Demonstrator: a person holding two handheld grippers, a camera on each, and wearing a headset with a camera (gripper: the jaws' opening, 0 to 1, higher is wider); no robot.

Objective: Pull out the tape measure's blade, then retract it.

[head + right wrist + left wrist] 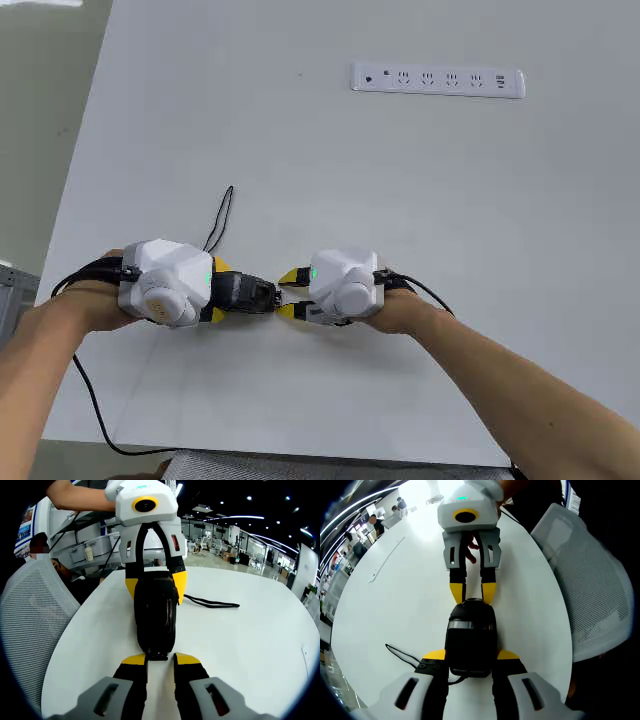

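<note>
Clamped by its sides in the left gripper, black tape measure low at the white table near the front edge, with its black strap trailing on the tabletop behind. Facing it nose to nose, right gripper with jaws narrowly apart at the case's mouth; cannot tell whether pinching anything there. Farther back on the table, a white power strip

Left tool clamped on tape measure; right tool faces it, jaws narrow, grip unclear; forearms low.
</note>
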